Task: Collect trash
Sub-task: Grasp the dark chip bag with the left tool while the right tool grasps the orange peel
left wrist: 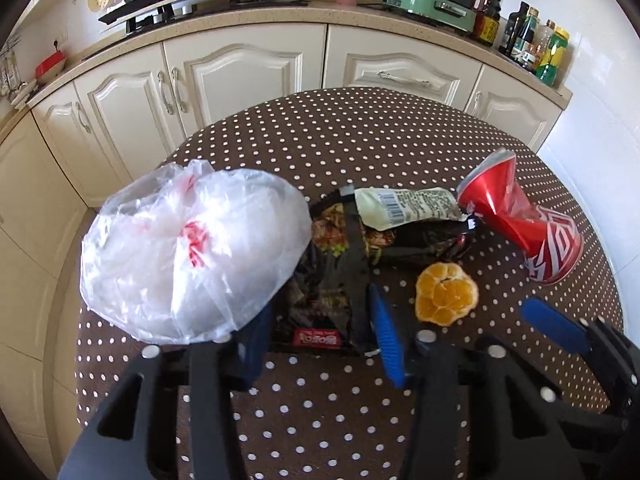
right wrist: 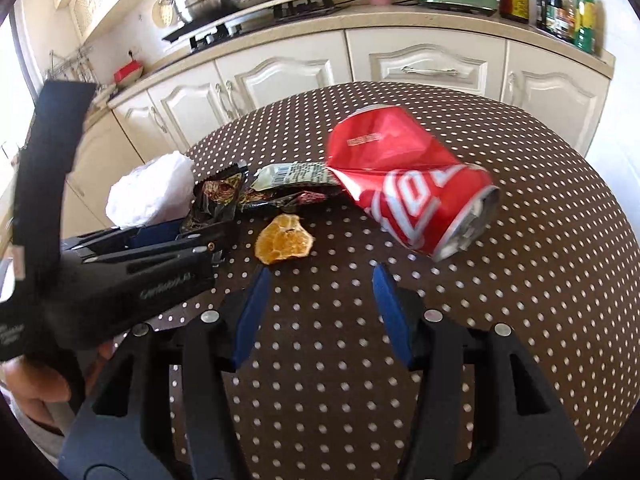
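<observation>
Left gripper (left wrist: 320,328): angled down over the polka-dot tabletop (left wrist: 340,136), jaws apart astride the near end of a dark snack wrapper (left wrist: 320,280), with no clamping visible; a white plastic bag (left wrist: 188,252) lies against its left finger. Right gripper (right wrist: 318,312): angled down, jaws released and empty, just short of an orange peel (right wrist: 284,244). Beyond: crushed red can (right wrist: 416,196), pale barcode sachet (right wrist: 292,174) on the wrapper.

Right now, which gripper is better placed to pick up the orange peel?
The right gripper. Its open jaws point at the orange peel, which lies just ahead of them on the table. The left gripper straddles the dark snack wrapper beside the plastic bag.
</observation>
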### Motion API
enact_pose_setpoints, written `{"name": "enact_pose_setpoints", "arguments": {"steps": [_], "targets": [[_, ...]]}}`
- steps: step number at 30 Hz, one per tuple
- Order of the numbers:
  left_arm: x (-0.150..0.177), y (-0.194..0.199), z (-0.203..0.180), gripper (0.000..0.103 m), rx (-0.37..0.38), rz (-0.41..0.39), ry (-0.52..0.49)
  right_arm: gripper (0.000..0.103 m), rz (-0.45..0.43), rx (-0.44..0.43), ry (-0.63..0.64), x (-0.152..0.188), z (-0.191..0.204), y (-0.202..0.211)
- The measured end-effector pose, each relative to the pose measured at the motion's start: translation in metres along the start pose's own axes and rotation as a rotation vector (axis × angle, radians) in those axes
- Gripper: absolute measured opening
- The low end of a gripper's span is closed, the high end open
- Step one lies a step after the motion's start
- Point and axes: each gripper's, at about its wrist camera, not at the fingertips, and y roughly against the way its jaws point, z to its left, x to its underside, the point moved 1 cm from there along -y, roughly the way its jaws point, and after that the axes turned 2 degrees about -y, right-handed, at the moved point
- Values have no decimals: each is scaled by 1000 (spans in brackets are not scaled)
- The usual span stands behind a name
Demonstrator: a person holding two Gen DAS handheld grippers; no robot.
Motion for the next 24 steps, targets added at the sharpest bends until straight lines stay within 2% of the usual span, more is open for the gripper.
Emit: {"name": "enact_pose_setpoints", "arguments": {"steps": [2, 4, 12, 13, 15, 17, 24], "targets": [[2, 6, 4, 27, 20, -13, 18, 55, 9, 5, 10, -2, 2, -6], [5, 13, 12, 20, 57, -20, 47, 55, 24, 15, 27, -3, 6, -13], [25, 28, 23, 15, 90, -25, 60, 56, 47, 67, 109, -12, 26, -41], [27, 29, 24, 15, 93, -26, 58, 55, 49, 75, 120, -13, 28, -43], [31, 34, 25, 12, 104, -30, 57, 36, 46, 100, 150, -13, 33, -44], [35, 39, 25, 7, 113, -35, 53, 37, 45, 108, 156, -11, 35, -42], [59, 52, 31, 7, 159, -31, 54, 36, 15, 87, 105, 7, 34, -18]]}}
